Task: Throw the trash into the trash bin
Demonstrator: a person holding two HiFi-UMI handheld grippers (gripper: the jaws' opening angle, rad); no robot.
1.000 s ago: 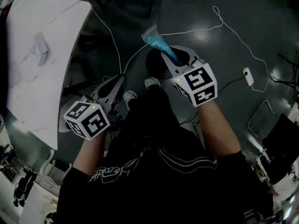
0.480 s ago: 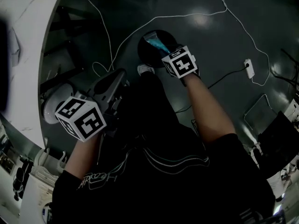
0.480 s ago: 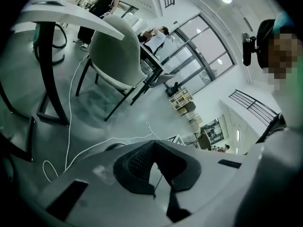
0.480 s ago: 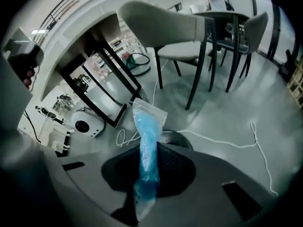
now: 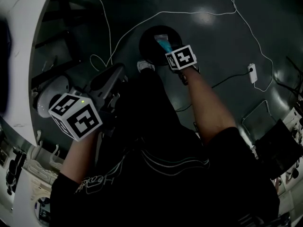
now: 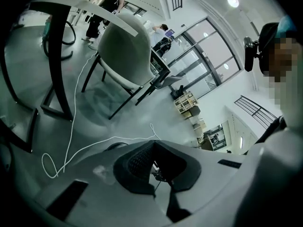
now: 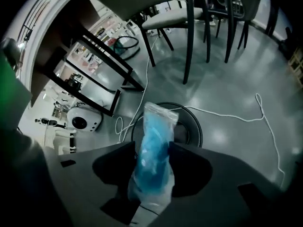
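1. Since the earlier frames the right tool (image 5: 166, 49) has come down from well above the trash bin (image 5: 146, 44) to low over its mouth. It now points steeply downward, and its jaws have just been opening.
2. Between those jaws stands the trash pouch (image 7: 151, 162), a clear bag with blue contents. It is upright, and its sealed top pokes out past the jaw tips.
3. Pads flank the pouch on both sides, right at its edges. No squeeze shows on the bag, so the jaws read as parted with the pouch loose between them.
4. Position: the pouch hangs directly over the bin's dark opening in the head view and in the right gripper view. I cannot tell whether its lower end is below the rim.
5. Bin is black and round and sits on the dark glossy floor (image 5: 227, 37), just ahead of the person's white shoe (image 5: 145, 66).
6. Left tool (image 5: 119, 71) is held back beside the person's left leg, well apart from the bin. Its jaws are closed tip to tip, with nothing between them.
7. Farther out, a white cable (image 5: 189, 14) loops across the floor past the bin, and a small white plug (image 5: 252, 73) lies to the right.
8. White desk (image 5: 23, 32) shows at the left edge of the head view.
9. Left gripper view shows a pale shell chair (image 6: 125, 51) on dark legs.
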